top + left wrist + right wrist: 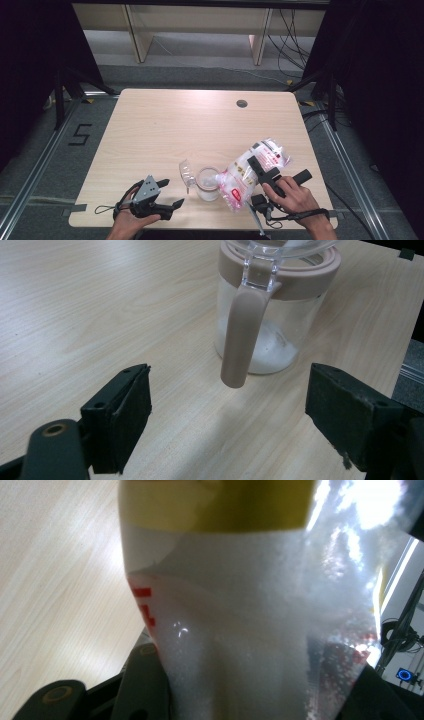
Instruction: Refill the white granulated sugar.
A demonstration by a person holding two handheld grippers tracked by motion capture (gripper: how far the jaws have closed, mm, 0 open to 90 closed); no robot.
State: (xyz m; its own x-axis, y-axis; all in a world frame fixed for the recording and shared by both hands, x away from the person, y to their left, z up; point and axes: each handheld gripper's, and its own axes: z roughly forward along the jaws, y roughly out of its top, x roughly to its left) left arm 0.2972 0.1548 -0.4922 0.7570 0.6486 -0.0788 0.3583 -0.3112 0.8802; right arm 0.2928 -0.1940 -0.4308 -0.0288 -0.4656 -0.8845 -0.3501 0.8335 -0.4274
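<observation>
**Pouring the bag into the jar, steadily**

Pale wood tabletop (165, 130) fills the middle of the room, with dark curtains at both sides and grey floor beyond the far edge. At the near edge, right of centre, stands our clear jar (207, 184) with its pinkish rim, its lid (187, 173) flipped open to the left; a little white powder already lies in the bottom (272, 352).

Our right gripper (264, 169) is clamped on the plastic bag of white granules (250, 172), jaws pressing into its sides as the right gripper view shows (240, 630). We hold the bag tilted, low end hanging over the jar's mouth, high end up and to the right. Whether grains are falling just now, we cannot tell.

Our left gripper (170, 192) rests on the table left of the jar, jaws standing apart and holding nothing; in its view the jar's handle (240, 335) hangs between them but farther off.

To do this well, we judge we should keep the bag's opening right above the rim, raise the far end slowly so the flow stays thin, and not squeeze harder, which could burst a surge out. Closing the left jaws on the handle would keep the light jar from tipping.
</observation>
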